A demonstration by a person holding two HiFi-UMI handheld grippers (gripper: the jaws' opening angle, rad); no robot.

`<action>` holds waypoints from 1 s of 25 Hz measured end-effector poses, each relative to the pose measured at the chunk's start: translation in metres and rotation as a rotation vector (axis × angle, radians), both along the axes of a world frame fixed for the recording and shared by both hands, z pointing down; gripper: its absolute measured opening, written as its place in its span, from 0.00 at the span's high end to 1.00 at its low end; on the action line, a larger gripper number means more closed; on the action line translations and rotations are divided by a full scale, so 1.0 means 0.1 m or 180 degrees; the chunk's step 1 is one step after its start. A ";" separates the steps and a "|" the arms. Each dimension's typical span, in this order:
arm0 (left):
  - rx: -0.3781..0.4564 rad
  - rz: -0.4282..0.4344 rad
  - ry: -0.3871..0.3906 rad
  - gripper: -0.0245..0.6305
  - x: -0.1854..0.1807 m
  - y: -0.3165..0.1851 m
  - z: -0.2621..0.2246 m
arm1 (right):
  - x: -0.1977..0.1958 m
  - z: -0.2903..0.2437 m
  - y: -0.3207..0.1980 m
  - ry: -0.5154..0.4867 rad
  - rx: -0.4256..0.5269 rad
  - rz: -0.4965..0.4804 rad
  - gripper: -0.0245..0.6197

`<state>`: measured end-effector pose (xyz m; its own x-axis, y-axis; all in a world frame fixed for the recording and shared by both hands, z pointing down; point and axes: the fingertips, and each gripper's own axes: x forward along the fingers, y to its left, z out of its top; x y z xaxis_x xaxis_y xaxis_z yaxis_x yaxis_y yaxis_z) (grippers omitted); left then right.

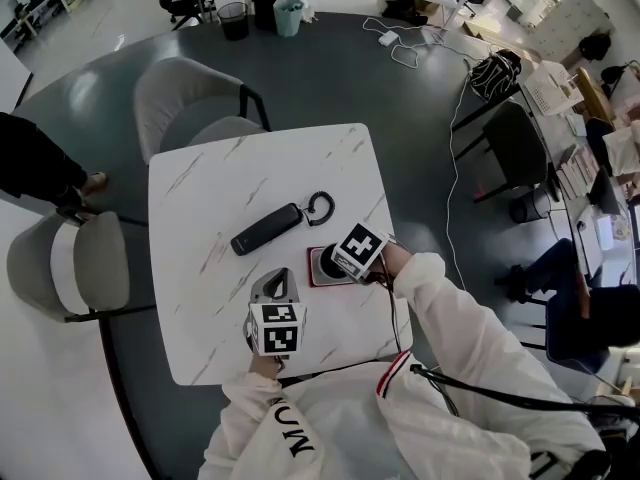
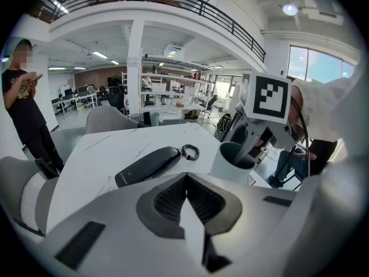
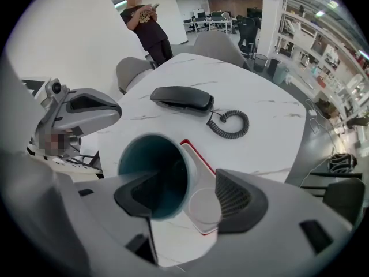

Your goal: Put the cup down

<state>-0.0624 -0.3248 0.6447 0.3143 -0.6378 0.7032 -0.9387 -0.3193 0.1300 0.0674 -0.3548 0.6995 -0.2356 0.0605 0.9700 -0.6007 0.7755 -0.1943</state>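
Note:
A white cup with a teal inside [image 3: 167,172] stands upright on a red-edged square coaster [image 3: 203,213] on the white marble table [image 1: 210,188]. My right gripper [image 3: 187,198] points steeply down over the cup and is open. One jaw reaches inside the cup and the other stands outside its wall, with a gap between that pad and the wall. In the head view the cup [image 1: 327,264] is partly hidden under the right gripper [image 1: 358,253]. My left gripper [image 1: 272,288] rests near the table's front edge, left of the cup [image 2: 233,160], shut and empty.
A black phone handset [image 1: 267,229] with a coiled cord [image 1: 320,207] lies on the table just beyond the cup. Grey chairs [image 1: 190,98] stand at the far and left sides. A person in black [image 3: 144,22] stands past the far-left corner.

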 end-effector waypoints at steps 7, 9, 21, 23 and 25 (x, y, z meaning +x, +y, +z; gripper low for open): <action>0.0072 -0.0052 -0.0049 0.95 -0.18 0.08 -0.08 | 0.10 -0.33 -0.10 -0.0044 0.0310 0.0285 0.55; 0.0104 -0.0057 -0.0066 0.95 -0.24 0.11 -0.13 | 0.16 -0.45 -0.14 -0.0008 0.0488 0.0374 0.55; 0.0381 0.0152 -0.0104 0.95 -0.33 0.31 -0.54 | 0.11 -1.12 0.39 -0.0601 0.1077 0.1055 0.56; 0.0445 0.0213 -0.0099 0.95 -0.31 0.39 -0.63 | 0.07 -1.24 0.56 -0.0778 0.1187 0.1192 0.56; 0.0502 0.0277 -0.0086 0.95 -0.29 0.48 -0.72 | 0.06 -1.35 0.72 -0.0890 0.1322 0.1322 0.57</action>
